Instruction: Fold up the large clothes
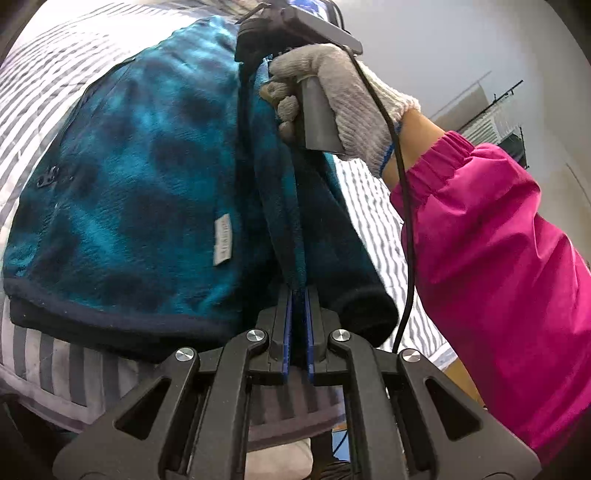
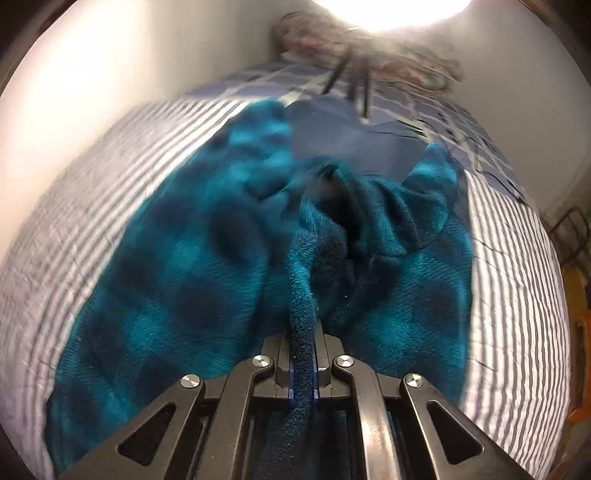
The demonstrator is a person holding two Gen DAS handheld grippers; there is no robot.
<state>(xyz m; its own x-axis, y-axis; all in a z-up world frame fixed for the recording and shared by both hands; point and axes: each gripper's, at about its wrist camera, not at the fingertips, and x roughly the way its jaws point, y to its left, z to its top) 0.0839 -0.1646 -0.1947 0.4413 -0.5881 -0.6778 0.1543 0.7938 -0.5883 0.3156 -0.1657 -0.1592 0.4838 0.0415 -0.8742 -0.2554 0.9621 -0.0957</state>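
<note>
Striped bed (image 1: 51, 369), white walls. Left claw (image 1: 299, 295) clamped on teal fleece (image 1: 140, 192) edge; right claw (image 2: 303, 332) clamped on a bunched ridge of it. Fleece lies mid-bed, one flap lifted: fold underway, not laid flat. Only left view shows gloved hand (image 1: 332, 99), label, cuff; right view shows far pillow end.

Bed with grey-and-white striped quilted cover (image 2: 92, 206) fills the lower and side areas of both views. Upper centre of right wrist view: blue checked bedding (image 2: 443, 110) at the far end, blurred multicoloured heap (image 2: 369, 66) beyond it. Bright light glare (image 2: 388, 11) at top edge. Plain pale wall (image 1: 443, 48) upper right of left wrist view; dark metal rack (image 1: 509, 110) at right.
</note>
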